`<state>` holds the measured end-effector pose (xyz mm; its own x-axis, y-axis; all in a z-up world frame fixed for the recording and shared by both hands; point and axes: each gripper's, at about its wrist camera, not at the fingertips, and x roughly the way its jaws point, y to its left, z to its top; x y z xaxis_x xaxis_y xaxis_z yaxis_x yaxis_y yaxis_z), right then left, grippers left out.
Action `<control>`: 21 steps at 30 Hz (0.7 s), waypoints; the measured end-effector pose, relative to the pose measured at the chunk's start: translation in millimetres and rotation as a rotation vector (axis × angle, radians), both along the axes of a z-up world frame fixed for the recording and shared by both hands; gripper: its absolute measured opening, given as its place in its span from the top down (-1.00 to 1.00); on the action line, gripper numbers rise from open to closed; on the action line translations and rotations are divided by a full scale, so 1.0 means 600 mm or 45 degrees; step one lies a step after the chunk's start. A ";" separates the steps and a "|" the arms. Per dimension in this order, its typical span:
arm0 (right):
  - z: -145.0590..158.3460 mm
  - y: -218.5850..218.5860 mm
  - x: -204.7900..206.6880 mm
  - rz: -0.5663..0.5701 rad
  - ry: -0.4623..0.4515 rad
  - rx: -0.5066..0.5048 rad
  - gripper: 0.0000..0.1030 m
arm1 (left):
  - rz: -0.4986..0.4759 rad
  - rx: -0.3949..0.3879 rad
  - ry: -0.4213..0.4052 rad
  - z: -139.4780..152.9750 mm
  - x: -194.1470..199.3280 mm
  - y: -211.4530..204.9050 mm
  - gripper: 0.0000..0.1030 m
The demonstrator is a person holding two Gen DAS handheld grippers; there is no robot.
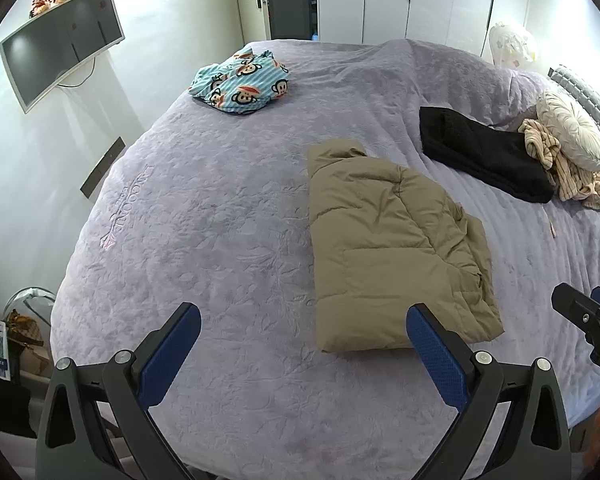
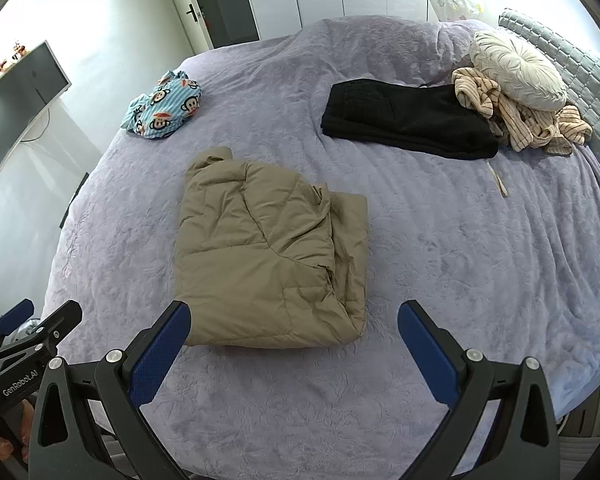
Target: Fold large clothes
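Observation:
A tan puffer jacket (image 1: 392, 248) lies folded into a compact rectangle on the lavender bed cover (image 1: 220, 200). It also shows in the right wrist view (image 2: 268, 256). My left gripper (image 1: 304, 316) is open and empty, held above the bed near the jacket's front left corner. My right gripper (image 2: 294, 314) is open and empty, just in front of the jacket's near edge. The right gripper also shows at the right edge of the left wrist view (image 1: 592, 316). The left gripper shows at the left edge of the right wrist view (image 2: 32, 328).
A blue monkey-print garment (image 1: 240, 84) lies crumpled at the far left of the bed. A black folded garment (image 2: 408, 124), a striped beige garment (image 2: 524, 124) and a round cushion (image 2: 516, 68) lie at the right. A wall TV (image 1: 60, 44) hangs on the left.

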<state>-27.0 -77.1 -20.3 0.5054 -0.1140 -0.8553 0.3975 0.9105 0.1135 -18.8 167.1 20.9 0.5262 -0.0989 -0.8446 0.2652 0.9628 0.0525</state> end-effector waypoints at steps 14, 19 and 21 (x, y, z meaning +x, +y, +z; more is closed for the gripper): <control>0.002 0.001 0.000 0.003 -0.001 0.000 -1.00 | 0.003 -0.005 0.002 0.000 0.000 0.001 -1.00; 0.003 0.001 0.001 0.008 -0.002 0.001 -1.00 | 0.007 -0.005 0.000 0.002 -0.003 -0.002 -1.00; 0.003 0.002 0.002 0.008 -0.001 0.001 -1.00 | 0.006 -0.005 0.001 0.002 -0.003 -0.001 -1.00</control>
